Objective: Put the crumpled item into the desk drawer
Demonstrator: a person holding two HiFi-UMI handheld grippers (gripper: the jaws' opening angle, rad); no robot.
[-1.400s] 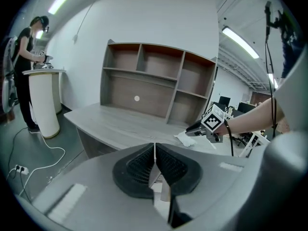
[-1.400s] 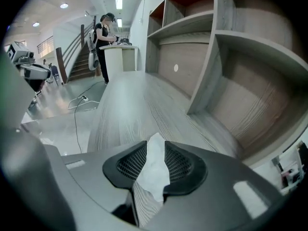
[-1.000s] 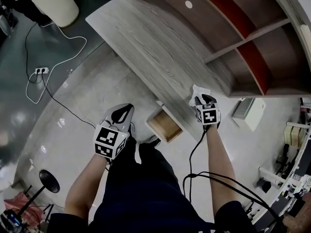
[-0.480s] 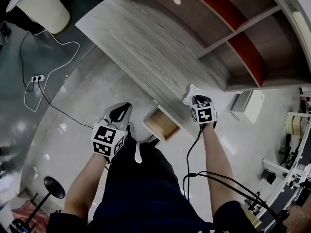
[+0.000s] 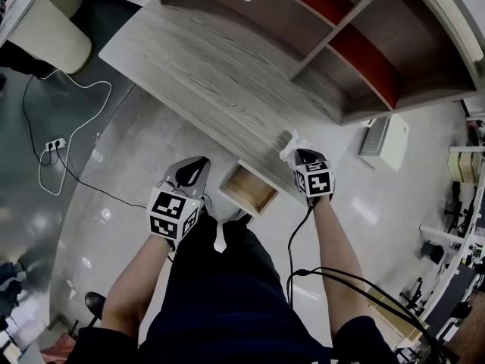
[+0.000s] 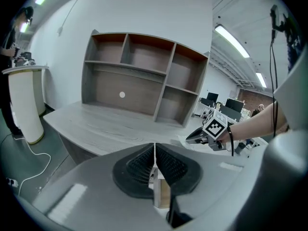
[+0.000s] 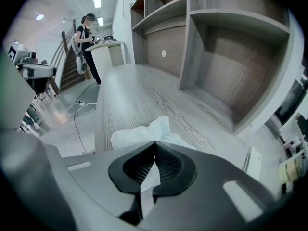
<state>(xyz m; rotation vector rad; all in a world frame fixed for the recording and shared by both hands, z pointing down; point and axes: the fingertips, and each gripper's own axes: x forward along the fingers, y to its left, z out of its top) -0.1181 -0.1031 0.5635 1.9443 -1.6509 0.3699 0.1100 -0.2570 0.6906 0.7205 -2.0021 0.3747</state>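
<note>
Since a second ago the right gripper (image 5: 298,155) has gone from wide open to clamped, and its jaws are now pressed together on the crumpled paper (image 5: 288,142). Starting from the left, a white pedestal (image 5: 59,30) stands on the floor at the far end of the counter (image 5: 189,67), with a power strip (image 5: 54,144) and its white cable lying nearby. The left gripper (image 5: 195,167) is held over the floor, off the counter. In its own view (image 6: 154,159) the jaws are together, the pads meeting in a thin line with nothing between them. Just to its right the drawer (image 5: 246,189) is pulled out from under the counter's front edge, between the two grippers. Right of the drawer, the right gripper is at that front edge. Its own view (image 7: 155,150) shows a strip of the white paper (image 7: 144,133) pinched between the pads, with the rest bunched ahead of the jaws on the woodgrain top. The paper is on the counter near its front right corner, not in the drawer. A shelf unit (image 5: 341,36) runs along the back of the counter.
</note>
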